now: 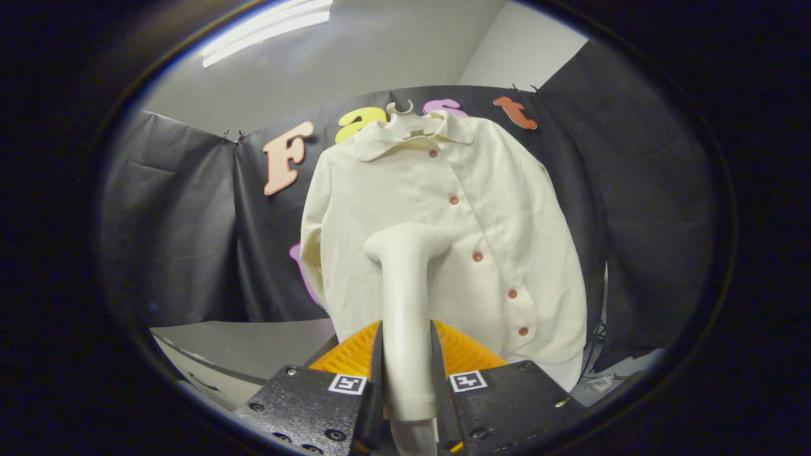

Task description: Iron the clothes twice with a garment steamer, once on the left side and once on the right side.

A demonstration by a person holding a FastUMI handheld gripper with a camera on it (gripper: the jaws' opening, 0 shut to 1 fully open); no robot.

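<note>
The tongs (406, 354) are clenching the handle of the garment steamer (405, 297), both fingers (374, 361) pressing on its smooth, rounded shaft, which is rising straight ahead from between them. The handle is looking like glossy, hard plastic, pale and slightly tapered; at its far end it is bending into a broader head with a softer, matte, almost fuzzy face.

That head is lying on, or just off, the front of the shirt (443, 240), on the left of the button line and about midway down; whether it is truly touching cannot be told. To do this pass well, the person is probably best keeping the head flat against the cloth and travelling slowly along the panel, holding the grip steady so the slick handle is not twisting in the tongs, and steering clear of the small round buttons (477, 256).

The shirt is hanging beyond the fingers on a hanger (400, 109), a cream, finely woven fabric with a rounded collar, limp and likely to swing away under pressure. Lower and to the left, a pale desk (241, 345) is lying near.
</note>
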